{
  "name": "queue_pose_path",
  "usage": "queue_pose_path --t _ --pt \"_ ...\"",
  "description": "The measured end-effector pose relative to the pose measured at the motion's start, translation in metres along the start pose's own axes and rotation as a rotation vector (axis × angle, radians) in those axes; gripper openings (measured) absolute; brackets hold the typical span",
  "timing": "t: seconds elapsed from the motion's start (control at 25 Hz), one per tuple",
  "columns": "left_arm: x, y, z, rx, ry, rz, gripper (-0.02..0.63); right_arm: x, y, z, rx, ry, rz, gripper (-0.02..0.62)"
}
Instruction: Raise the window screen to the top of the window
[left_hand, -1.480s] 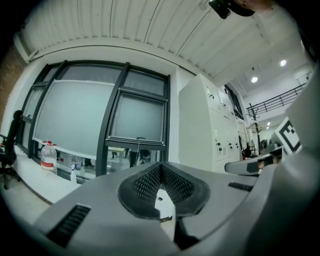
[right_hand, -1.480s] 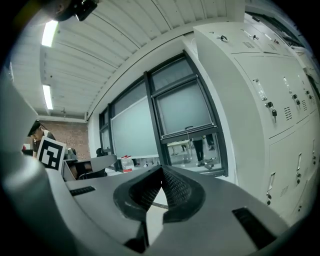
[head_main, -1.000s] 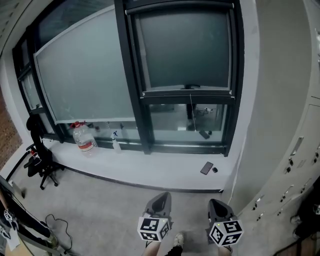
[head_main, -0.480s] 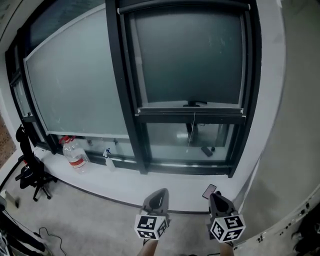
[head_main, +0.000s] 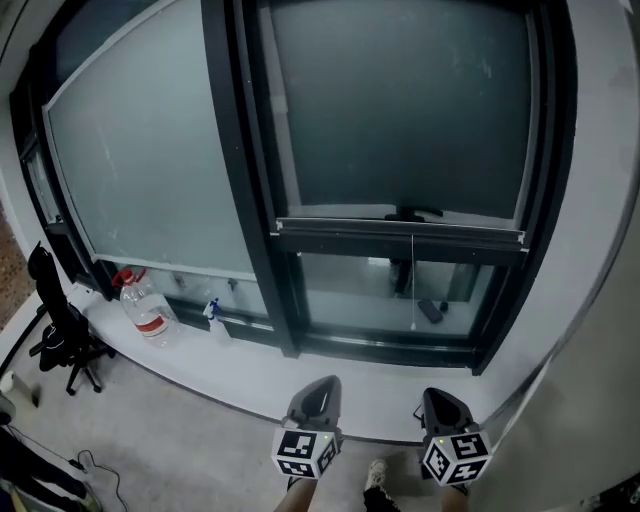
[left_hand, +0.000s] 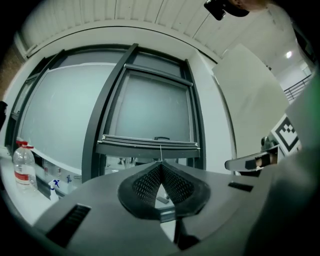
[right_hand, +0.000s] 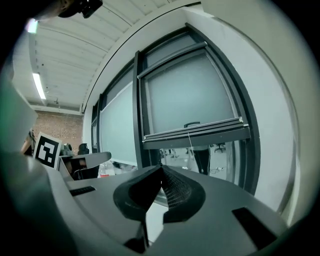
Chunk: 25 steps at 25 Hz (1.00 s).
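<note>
The grey window screen (head_main: 400, 110) fills the upper part of the dark-framed right window. Its bottom bar (head_main: 400, 233) hangs about two thirds of the way down, with a small dark handle (head_main: 415, 213) on it and a thin cord (head_main: 412, 285) below. Clear glass shows under the bar. My left gripper (head_main: 318, 392) and right gripper (head_main: 440, 405) are held low in front of the sill, well short of the bar, both shut and empty. The left gripper view has the gripper (left_hand: 161, 164) under the bar (left_hand: 150, 145); the right gripper view has the gripper (right_hand: 161, 166) left of the bar (right_hand: 195, 132).
A white sill (head_main: 250, 385) runs below the windows, with a large water bottle (head_main: 143, 310) and a small spray bottle (head_main: 215, 320) on it at the left. A black chair (head_main: 55, 325) stands at far left. A white wall (head_main: 600, 200) borders the window's right side.
The window has grown larger and nearer in the head view, and the phone on the sill has left sight. Both grippers stay low and shut.
</note>
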<state>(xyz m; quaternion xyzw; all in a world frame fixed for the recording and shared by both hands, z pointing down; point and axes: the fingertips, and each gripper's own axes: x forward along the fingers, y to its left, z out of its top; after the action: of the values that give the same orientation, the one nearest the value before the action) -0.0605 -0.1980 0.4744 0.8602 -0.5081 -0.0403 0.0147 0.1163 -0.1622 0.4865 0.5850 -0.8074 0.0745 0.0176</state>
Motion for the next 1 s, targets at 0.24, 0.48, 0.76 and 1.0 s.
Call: queue_pose_path --t 0.24,0.48,0.76,1.0 --pt "0.105 0.032 0.011 0.026 -0.019 0.022 0.002 0.092 -0.059 0.03 0.0 -0.023 0.012 0.004" --pt "0.202 0.052 0.04 0.096 -0.032 0.021 0.002 0.17 -0.12 0.07 -0.057 -0.058 -0.003 0.003" --pt "0.262 0.068 0.058 0.161 -0.065 0.032 0.002 0.215 -0.169 0.093 -0.016 -0.113 -0.021 0.004" --pt "0.295 0.077 0.06 0.159 -0.082 0.028 0.002 0.238 -0.179 0.104 -0.066 -0.115 -0.014 0.003"
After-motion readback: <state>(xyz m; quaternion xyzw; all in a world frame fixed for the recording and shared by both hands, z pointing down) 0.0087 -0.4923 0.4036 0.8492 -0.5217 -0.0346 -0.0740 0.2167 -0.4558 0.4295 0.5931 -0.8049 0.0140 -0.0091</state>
